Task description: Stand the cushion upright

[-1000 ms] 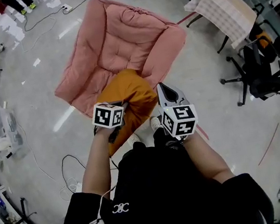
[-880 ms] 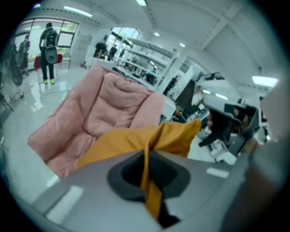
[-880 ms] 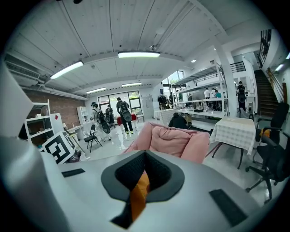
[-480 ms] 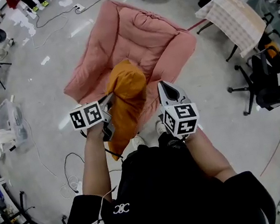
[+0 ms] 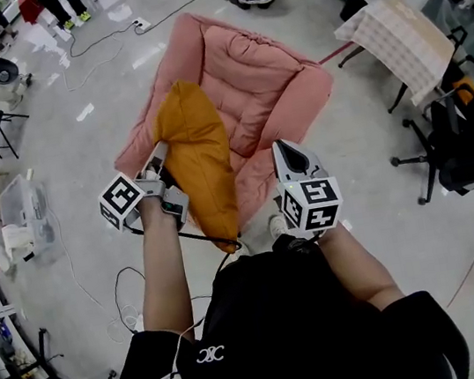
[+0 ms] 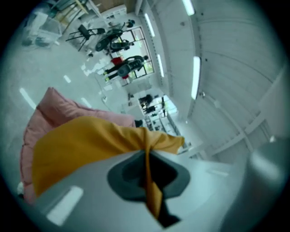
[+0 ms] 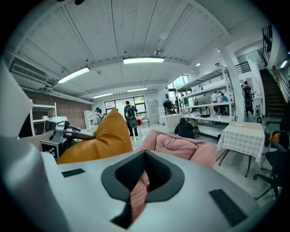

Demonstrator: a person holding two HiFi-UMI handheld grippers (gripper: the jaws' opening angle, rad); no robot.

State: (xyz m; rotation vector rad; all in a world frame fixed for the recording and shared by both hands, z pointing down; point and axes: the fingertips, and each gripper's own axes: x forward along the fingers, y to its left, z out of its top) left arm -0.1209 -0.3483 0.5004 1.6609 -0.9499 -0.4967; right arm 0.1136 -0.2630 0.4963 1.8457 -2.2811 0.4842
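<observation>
Fabric of the cushion [image 5: 197,159] is being pinched tight in the left hand-held gripper [image 5: 161,162]. The cushion, slumped flat a second ago, is being raised on end over the front edge of the pink chair [image 5: 263,73]. That chair's cover is being clamped by the right hand-held gripper [image 5: 281,147]. Standing is judged nearly achieved.

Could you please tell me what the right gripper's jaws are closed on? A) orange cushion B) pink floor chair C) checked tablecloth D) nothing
B: the right gripper view shows the right gripper pinching a fold of the pink floor chair; the orange cushion is in the left gripper.
</observation>
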